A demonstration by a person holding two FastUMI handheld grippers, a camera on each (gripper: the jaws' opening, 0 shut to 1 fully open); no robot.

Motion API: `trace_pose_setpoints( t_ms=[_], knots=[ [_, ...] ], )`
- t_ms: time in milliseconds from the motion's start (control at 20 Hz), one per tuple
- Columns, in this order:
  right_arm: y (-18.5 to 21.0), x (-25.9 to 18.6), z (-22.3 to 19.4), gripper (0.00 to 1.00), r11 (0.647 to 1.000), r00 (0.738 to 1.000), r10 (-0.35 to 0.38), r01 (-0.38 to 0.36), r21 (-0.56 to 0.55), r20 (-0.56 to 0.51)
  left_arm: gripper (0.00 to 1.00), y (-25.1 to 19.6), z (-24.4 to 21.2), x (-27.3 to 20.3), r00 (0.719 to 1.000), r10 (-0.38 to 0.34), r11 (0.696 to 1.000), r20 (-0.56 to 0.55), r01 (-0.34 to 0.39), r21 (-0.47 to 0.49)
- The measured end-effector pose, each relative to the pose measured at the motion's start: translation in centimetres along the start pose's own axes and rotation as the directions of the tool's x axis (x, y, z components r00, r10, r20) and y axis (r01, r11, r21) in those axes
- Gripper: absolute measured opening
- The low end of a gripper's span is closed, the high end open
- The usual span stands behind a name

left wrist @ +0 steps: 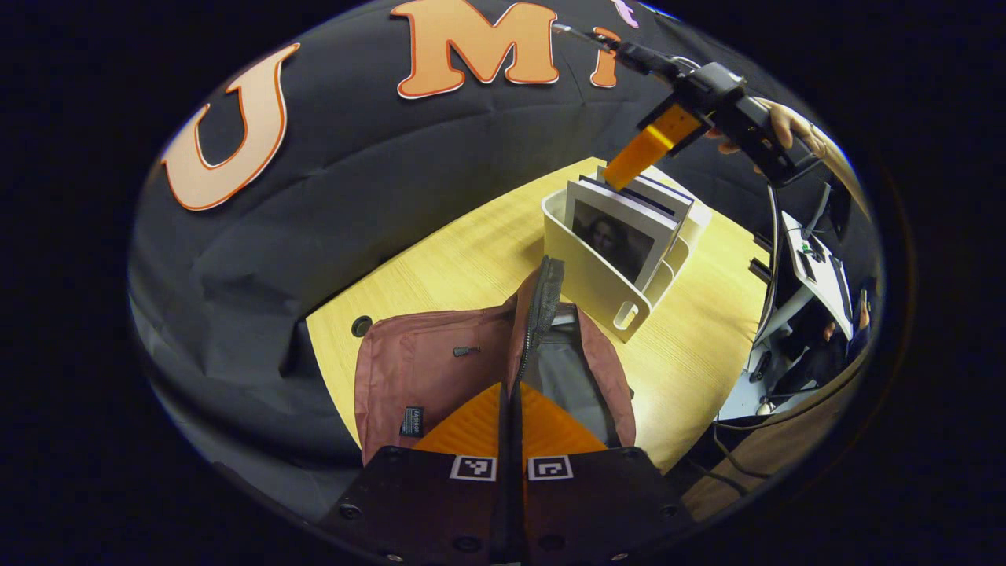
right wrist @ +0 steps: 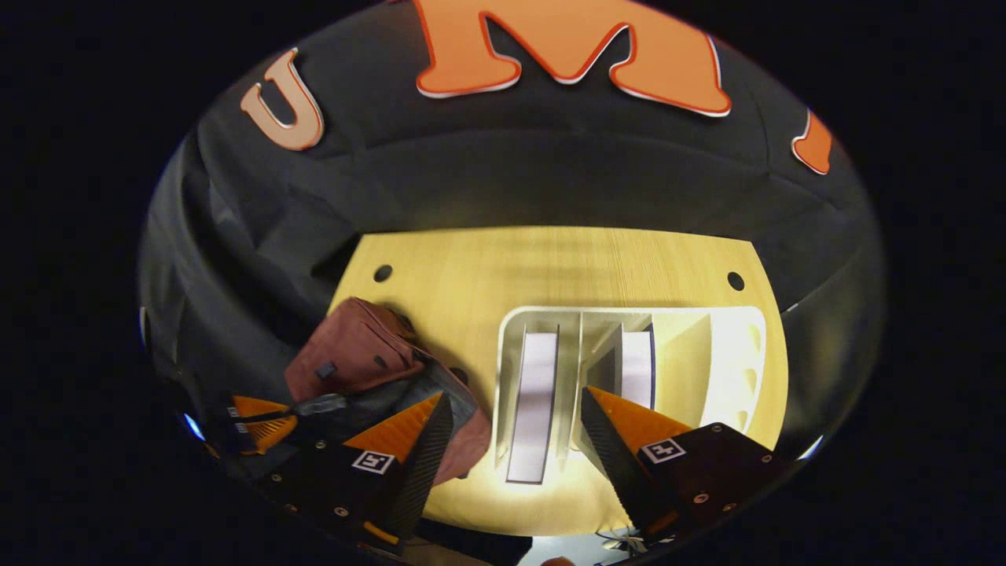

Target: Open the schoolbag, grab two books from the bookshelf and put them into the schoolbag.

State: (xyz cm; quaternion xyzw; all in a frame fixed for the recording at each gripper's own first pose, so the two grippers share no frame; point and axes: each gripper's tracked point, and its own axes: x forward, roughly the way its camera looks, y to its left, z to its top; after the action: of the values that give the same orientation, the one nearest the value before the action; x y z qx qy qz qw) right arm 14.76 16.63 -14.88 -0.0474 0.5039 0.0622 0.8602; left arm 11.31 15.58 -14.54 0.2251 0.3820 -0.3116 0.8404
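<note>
Above the bookshelf (right wrist: 629, 330), lower centre, the wide-open, empty right gripper (right wrist: 515, 417) straddles one book (right wrist: 534, 401), risking a divider snag, while the left gripper (left wrist: 511, 409) pinches the schoolbag (left wrist: 416, 369) rim.

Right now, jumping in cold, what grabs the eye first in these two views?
The pale bookshelf on the wooden table, with two upright books in separate slots, seen from above between the open right tongs. Next, the reddish schoolbag beside it, zipper gaping, its edge pinched in the shut left tongs.
</note>
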Motion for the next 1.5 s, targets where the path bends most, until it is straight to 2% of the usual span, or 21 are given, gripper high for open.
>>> trace_pose_setpoints(
  t_ms=[50,200,350,450,550,600,650,700,800,1100,1250,1350,1500],
  knots=[
    [0.0,0.9,-0.3,1.0,1.0,0.999,-0.005,0.005,-0.005,-0.032,0.01,0.1,-0.2,-0.1,1.0,-0.001,1.0,-0.001,0.001,0.0],
    [-0.6,3.1,-1.0,0.98,0.999,0.993,-0.047,0.047,-0.002,-0.108,0.01,0.1,-0.2,0.1,1.0,-0.007,1.0,-0.003,0.007,-0.01],
    [-0.4,4.7,-1.9,0.98,0.999,0.986,-0.036,0.039,0.018,-0.164,0.01,0.3,-0.9,0.3,1.0,-0.006,1.0,-0.012,0.006,-0.015],
    [-0.9,5.5,-2.3,0.97,0.998,0.981,-0.053,0.059,0.027,-0.187,0.01,0.3,-1.2,0.3,1.0,-0.007,1.0,-0.02,0.007,-0.018],
    [-1.0,6.0,-2.5,0.84,0.995,0.978,-0.054,0.069,0.066,-0.202,0.01,0.3,-1.3,0.3,1.0,-0.009,1.0,-0.024,0.008,-0.019],
    [-1.3,6.4,-2.6,0.7,0.994,0.977,-0.064,0.08,0.075,-0.203,0.01,0.3,-1.2,0.3,1.0,-0.009,1.0,-0.025,0.008,-0.018],
    [-1.8,6.3,-2.5,0.49,0.993,0.976,-0.077,0.094,0.076,-0.204,0.01,0.3,-1.3,0.4,1.0,-0.01,1.0,-0.026,0.01,-0.017],
    [-1.8,6.3,-2.2,0.38,0.992,0.978,-0.084,0.1,0.074,-0.19,0.01,0.3,-1.3,0.4,1.0,-0.012,1.0,-0.027,0.012,-0.016],
    [-2.3,6.2,-2.4,0.34,0.992,0.977,-0.103,0.114,0.052,-0.185,0.01,0.2,-1.2,0.5,0.999,-0.017,1.0,-0.029,0.016,-0.018],
    [-1.7,4.9,-1.9,0.3,0.994,0.984,-0.075,0.087,0.067,-0.162,0.01,0.2,-1.3,0.7,0.999,-0.023,1.0,-0.04,0.023,-0.011],
    [-2.1,3.5,-1.0,0.3,0.993,0.988,-0.096,0.103,0.05,-0.125,0.01,-0.1,-1.4,0.7,0.999,-0.029,1.0,-0.041,0.029,-0.005],
    [-2.2,1.5,-0.1,0.3,0.992,0.99,-0.109,0.114,0.055,-0.093,0.01,-0.2,-1.4,0.8,0.999,-0.026,1.0,-0.041,0.026,-0.009],
    [-1.8,-2.8,1.2,0.3,0.995,0.997,-0.073,0.074,0.067,-0.024,0.01,-0.1,-1.3,1.0,0.998,-0.035,0.999,-0.043,0.034,-0.024]
  ],
)
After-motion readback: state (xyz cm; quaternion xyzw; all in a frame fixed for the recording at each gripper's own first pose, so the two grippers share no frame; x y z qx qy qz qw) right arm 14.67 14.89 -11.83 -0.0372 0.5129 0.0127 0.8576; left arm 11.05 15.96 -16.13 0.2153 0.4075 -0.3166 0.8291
